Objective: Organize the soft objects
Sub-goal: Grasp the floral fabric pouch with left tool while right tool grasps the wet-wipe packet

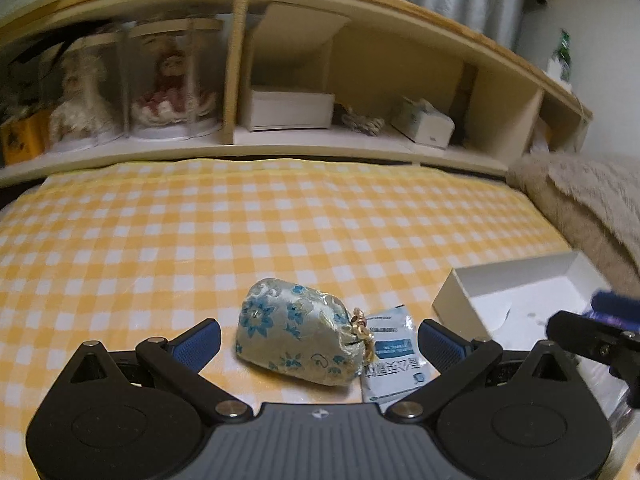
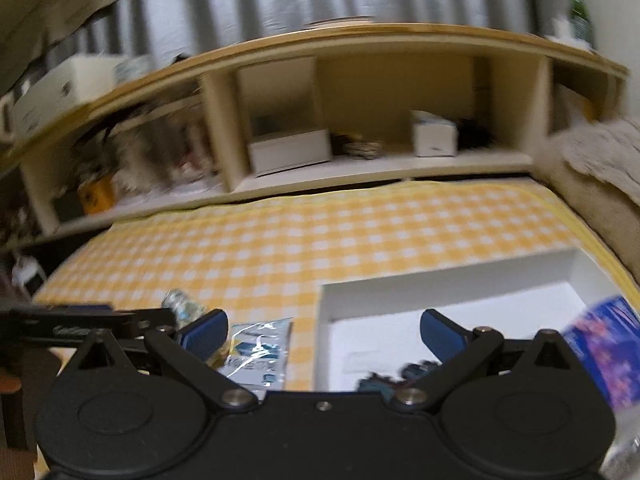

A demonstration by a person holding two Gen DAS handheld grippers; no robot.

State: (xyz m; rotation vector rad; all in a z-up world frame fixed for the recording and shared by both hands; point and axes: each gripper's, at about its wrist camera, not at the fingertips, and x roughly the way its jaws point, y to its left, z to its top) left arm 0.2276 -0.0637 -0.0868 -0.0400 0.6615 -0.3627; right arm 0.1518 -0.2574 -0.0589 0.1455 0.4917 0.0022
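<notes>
Just beside pouch (image 1: 298, 332), packet (image 1: 390, 354)

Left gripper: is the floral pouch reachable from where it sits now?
Probably yes. The left gripper is open, with the pouch lying directly between its fingers and nothing in front; only the packet touches its side.

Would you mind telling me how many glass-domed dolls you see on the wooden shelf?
2. The red-dressed doll under a glass dome stands beside the shelf divider; the cream-dressed doll under a glass dome stands left of it. Clutter further left may hide others.
</notes>
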